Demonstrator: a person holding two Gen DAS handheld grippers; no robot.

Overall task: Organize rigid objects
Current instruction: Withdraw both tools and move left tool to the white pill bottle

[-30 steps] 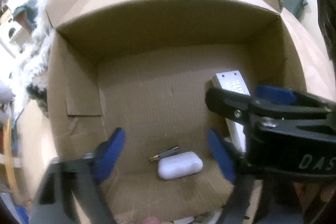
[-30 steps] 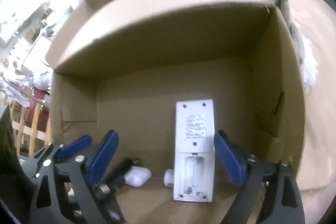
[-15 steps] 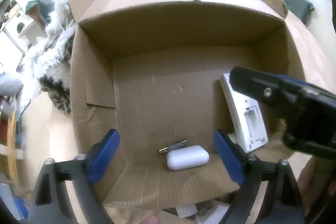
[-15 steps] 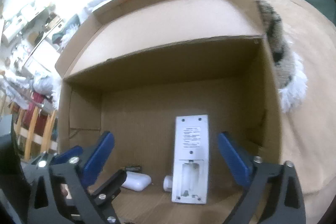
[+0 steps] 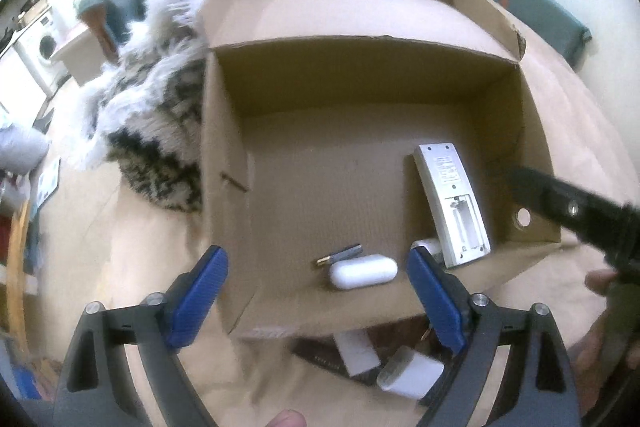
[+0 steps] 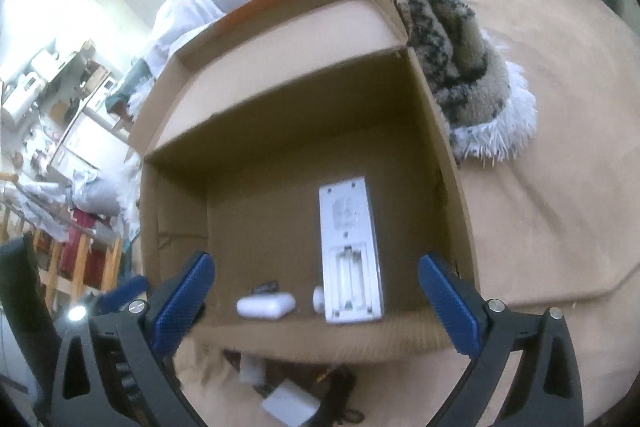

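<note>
An open cardboard box lies on a tan surface. Inside lie a white remote with its battery bay open, a white earbud case, a small dark battery-like stick and a small white cylinder. My left gripper is open and empty, above the box's near edge. My right gripper is open and empty, above the same edge. The right gripper's black arm shows at the right of the left wrist view.
Loose items lie outside the box's near edge: a white adapter, a white block and a dark flat object. A furry black-and-white blanket lies beside the box. A teal cushion lies beyond.
Both grippers have pulled back and up out of the box. The remote, case and stick stay where they lay. The loose items outside the box have come into view.
</note>
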